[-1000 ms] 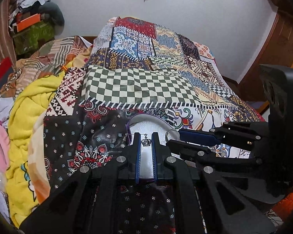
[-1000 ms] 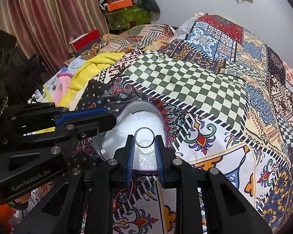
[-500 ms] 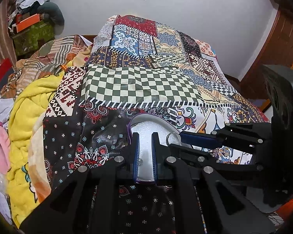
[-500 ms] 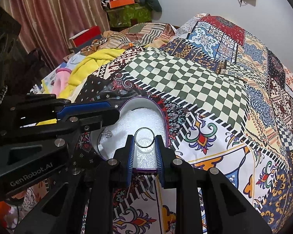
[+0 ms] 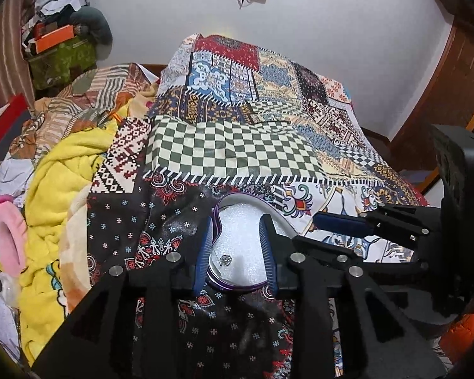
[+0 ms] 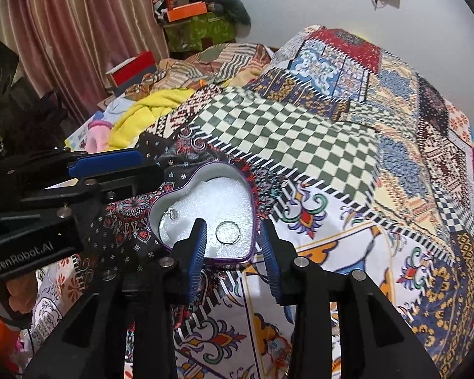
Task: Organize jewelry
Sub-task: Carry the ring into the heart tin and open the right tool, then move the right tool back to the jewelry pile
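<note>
Left wrist view: the left gripper [image 5: 237,249] is seen spread wide and empty over a heart tin [image 5: 252,284] set on the quilt [image 5: 230,151], with a stone ring [image 5: 226,259] lying on the tin's white foam between the fingers. Right wrist view: the right gripper [image 6: 232,237] is likewise parted and empty (its fingers straddle the tin [image 6: 161,208]), a plain band [image 6: 227,233] is shown flat on the foam between them, and the stone ring [image 6: 173,213] rests near the tin's left wall.
</note>
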`<state>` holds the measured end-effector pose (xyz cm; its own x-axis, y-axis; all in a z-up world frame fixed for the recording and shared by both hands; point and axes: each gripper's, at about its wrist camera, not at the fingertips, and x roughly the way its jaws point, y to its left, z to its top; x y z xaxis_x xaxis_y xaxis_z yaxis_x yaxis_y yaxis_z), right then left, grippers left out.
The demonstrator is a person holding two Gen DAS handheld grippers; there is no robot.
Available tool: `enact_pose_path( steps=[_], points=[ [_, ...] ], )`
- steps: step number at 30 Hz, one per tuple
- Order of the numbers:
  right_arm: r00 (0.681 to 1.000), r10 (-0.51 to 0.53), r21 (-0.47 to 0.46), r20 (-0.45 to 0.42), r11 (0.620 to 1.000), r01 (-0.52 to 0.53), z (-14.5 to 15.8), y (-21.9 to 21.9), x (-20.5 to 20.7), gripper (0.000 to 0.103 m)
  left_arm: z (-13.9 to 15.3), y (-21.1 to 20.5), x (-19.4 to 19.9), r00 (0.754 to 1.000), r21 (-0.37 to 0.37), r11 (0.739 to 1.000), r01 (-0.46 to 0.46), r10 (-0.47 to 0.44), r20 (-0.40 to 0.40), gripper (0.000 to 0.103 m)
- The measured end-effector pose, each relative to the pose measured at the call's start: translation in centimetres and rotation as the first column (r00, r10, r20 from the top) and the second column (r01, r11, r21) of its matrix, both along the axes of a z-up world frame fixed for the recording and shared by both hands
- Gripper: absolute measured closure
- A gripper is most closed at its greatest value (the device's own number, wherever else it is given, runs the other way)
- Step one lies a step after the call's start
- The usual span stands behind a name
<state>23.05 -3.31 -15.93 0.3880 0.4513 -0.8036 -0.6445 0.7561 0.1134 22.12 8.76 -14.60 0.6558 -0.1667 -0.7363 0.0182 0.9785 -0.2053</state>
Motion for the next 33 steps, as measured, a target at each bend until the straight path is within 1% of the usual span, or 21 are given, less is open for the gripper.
enact_pose_path(
  steps=[8, 10, 11, 13, 15, 17, 20, 23, 24, 26, 27, 29, 33],
  points=[
    [0.997, -0.042, 0.028, 0.061, 0.999, 0.041, 3.1, -2.2, -1.6, 0.071, 2.8, -1.3, -2.1, 0.999, 0.040, 0.999, 0.015, -0.017, 0.052, 0.074],
    [0.996, -0.055, 0.038, 0.076, 0.998, 0.052, 3.9, -2.8, -2.1, 0.070, 3.4, -1.6, -2.6, 0.998, 0.052, 0.998, 0.021, -0.025, 0.062, 0.073],
    [0.995, -0.063, 0.043, 0.083, 0.997, 0.059, 4.3, -3.2, -2.4, 0.069, 3.8, -1.9, -3.1, 0.997, 0.059, 0.998, 0.025, -0.029, 0.071, 0.072],
    [0.992, -0.078, 0.053, 0.098, 0.996, 0.073, 5.0, -4.0, -2.9, 0.063, 4.3, -2.4, -3.6, 0.996, 0.067, 0.997, 0.031, -0.037, 0.083, 0.068],
    [0.988, -0.094, 0.057, 0.119, 0.995, 0.087, 5.5, -4.6, -3.4, 0.059, 4.9, -2.8, -4.2, 0.994, 0.073, 0.997, 0.039, -0.045, 0.095, 0.068],
    [0.984, -0.107, 0.057, 0.140, 0.993, 0.100, 6.1, -5.3, -3.9, 0.059, 5.4, -3.3, -4.7, 0.993, 0.077, 0.996, 0.046, -0.053, 0.101, 0.068],
    [0.980, -0.124, 0.064, 0.154, 0.991, 0.116, 6.9, -6.4, -4.6, 0.058, 5.7, -3.8, -5.3, 0.993, 0.076, 0.996, 0.055, -0.063, 0.104, 0.067],
    [0.976, -0.144, 0.071, 0.166, 0.988, 0.134, 7.4, -7.6, -5.1, 0.056, 5.9, -4.5, -5.9, 0.992, 0.078, 0.995, 0.066, -0.074, 0.106, 0.061],
    [0.974, -0.150, 0.070, 0.170, 0.988, 0.140, 7.5, -8.0, -5.3, 0.054, 6.0, -4.8, -6.1, 0.991, 0.078, 0.994, 0.070, -0.078, 0.107, 0.059],
    [0.969, -0.166, 0.065, 0.184, 0.985, 0.157, 7.7, -8.9, -5.7, 0.049, 6.0, -5.2, -6.4, 0.991, 0.077, 0.994, 0.080, -0.088, 0.105, 0.058],
    [0.966, -0.174, 0.061, 0.193, 0.984, 0.165, 7.7, -9.4, -5.9, 0.047, 5.9, -5.5, -6.5, 0.990, 0.075, 0.993, 0.089, -0.097, 0.099, 0.058],
    [0.961, -0.187, 0.044, 0.203, 0.982, 0.182, 7.5, -10.5, -6.3, 0.046, 5.6, -6.0, -6.6, 0.990, 0.073, 0.992, 0.103, -0.109, 0.086, 0.058],
    [0.962, -0.210, 0.014, 0.174, 0.978, 0.210, 6.4, -12.3, -6.5, 0.046, 4.7, -6.9, -6.7, 0.990, 0.069, 0.990, 0.126, -0.130, 0.058, 0.055]
  ],
)
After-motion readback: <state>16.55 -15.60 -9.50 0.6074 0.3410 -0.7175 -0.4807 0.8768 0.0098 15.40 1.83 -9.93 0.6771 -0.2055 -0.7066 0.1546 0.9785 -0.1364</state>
